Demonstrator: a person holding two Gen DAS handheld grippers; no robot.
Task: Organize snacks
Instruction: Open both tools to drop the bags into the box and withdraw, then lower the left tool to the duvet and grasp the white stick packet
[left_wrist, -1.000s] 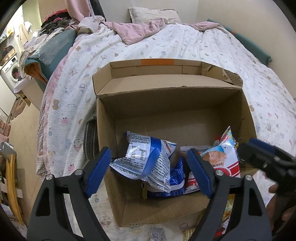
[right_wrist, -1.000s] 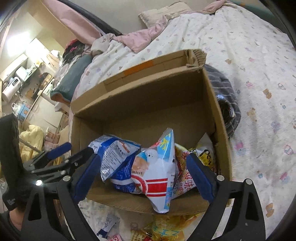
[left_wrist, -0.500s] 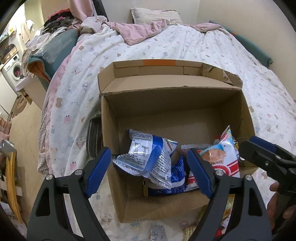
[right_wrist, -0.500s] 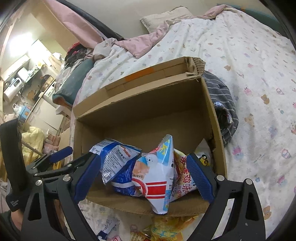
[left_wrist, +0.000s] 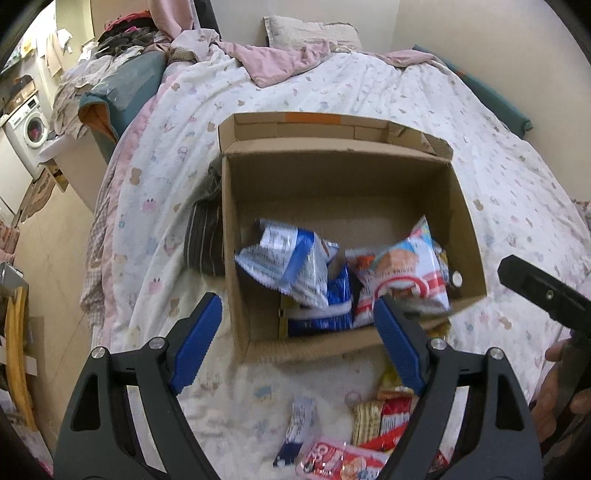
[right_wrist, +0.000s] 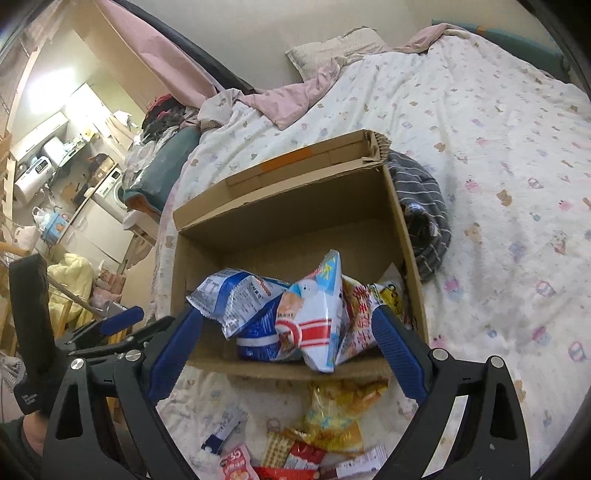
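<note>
Both tongs empty, jaws spread wide: left gripper (left_wrist: 295, 339), right gripper (right_wrist: 286, 354).
Cardboard box (left_wrist: 466, 206) on bed holds blue-white bag (left_wrist: 288, 258) and red-striped bag (right_wrist: 317, 314), leaning high on near wall.
Loose packets (right_wrist: 332, 413) lie on blanket before box.
Risks: thin foil slips from pads; tall bag tips out if bumped (judgement only).

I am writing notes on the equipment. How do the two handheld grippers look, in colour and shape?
Both the left gripper and the right gripper have black angular frames with triangular cut-outs and silver round screws. Their fingers carry blue ribbed pads. No cables show.
</note>
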